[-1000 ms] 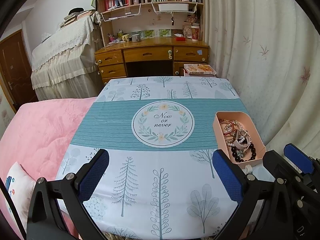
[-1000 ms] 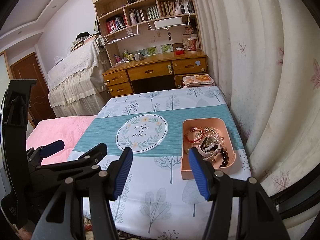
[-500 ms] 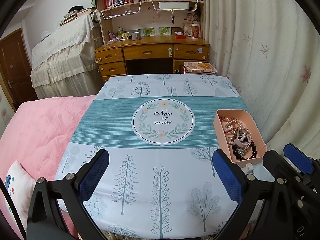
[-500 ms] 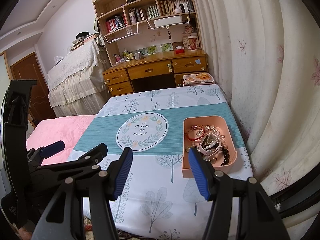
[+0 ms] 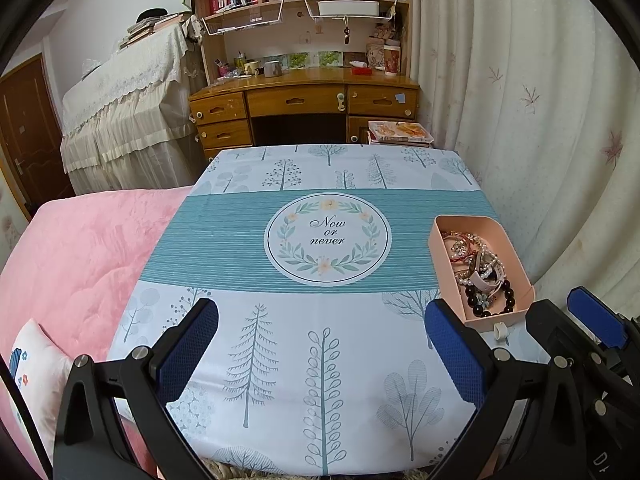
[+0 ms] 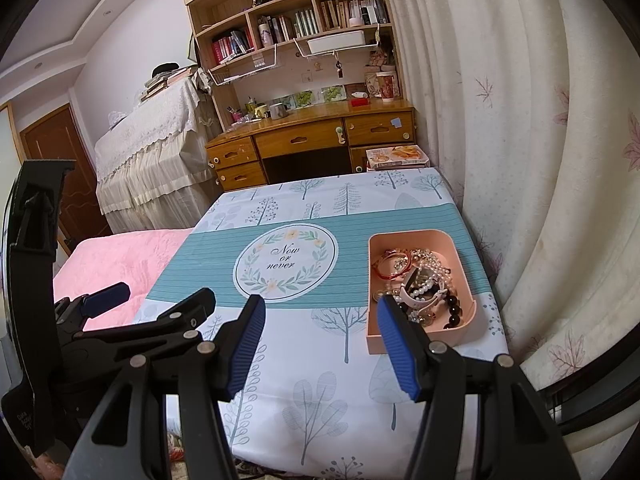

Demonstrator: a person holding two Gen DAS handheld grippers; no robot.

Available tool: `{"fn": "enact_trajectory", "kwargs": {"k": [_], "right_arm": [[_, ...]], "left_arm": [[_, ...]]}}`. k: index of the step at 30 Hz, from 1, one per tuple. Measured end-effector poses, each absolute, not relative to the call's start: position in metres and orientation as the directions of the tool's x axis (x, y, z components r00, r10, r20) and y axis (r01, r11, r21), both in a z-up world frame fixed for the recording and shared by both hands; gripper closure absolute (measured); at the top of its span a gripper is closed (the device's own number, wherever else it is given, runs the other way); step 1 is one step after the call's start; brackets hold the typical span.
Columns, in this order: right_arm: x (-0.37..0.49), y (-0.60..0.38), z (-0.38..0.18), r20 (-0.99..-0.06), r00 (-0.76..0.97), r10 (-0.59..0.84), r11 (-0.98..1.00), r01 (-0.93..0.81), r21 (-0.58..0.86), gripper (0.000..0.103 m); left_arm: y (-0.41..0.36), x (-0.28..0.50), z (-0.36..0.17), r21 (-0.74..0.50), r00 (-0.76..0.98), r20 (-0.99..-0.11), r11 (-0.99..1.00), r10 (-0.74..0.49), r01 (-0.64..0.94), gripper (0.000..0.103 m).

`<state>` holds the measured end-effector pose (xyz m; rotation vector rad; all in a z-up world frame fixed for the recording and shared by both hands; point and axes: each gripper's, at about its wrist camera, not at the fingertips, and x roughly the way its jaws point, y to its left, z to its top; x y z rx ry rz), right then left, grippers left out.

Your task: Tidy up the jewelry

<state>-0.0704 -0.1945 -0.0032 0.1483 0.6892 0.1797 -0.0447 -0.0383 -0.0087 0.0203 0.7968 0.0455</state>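
Observation:
A pink tray (image 5: 434, 240) stands near the right edge of the table, filled with tangled jewelry (image 5: 480, 276): pearl strands, dark bead bracelets, red bangles. A small white piece (image 5: 500, 330) lies on the cloth just in front of it. My left gripper (image 5: 320, 320) hovers open over the near middle of the tablecloth (image 5: 280, 360), nothing between its blue pads. My right gripper (image 6: 320, 308) is also open and empty, just left of the tray (image 6: 408, 234); its right fingertip overlaps the tray's near corner in that view. The jewelry (image 6: 416, 284) lies untouched.
A pink bedspread (image 5: 80, 260) borders the table's left side, with a white pillow (image 5: 36, 360) near its front. A cream curtain (image 5: 520, 120) hangs close to the right edge. A wooden desk (image 5: 300, 100) with bookshelves stands behind the table.

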Motion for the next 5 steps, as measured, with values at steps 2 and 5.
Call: {"fn": "enact_trajectory", "kwargs": {"k": [2, 5], "right_arm": [[-0.0707, -0.1944, -0.003, -0.616, 0.758, 0.213, 0.974, -0.116, 0.194, 0.044], [-0.0703, -0.1943, -0.0033, -0.616, 0.759, 0.21, 0.975, -0.115, 0.191, 0.044]], "left_arm": [[-0.0379, -0.0438, -0.0082, 0.034, 0.698, -0.715, 0.999, 0.047, -0.033, 0.001], [-0.0378, -0.0424, -0.0082, 0.033, 0.697, -0.716, 0.999, 0.046, -0.033, 0.001]]}}
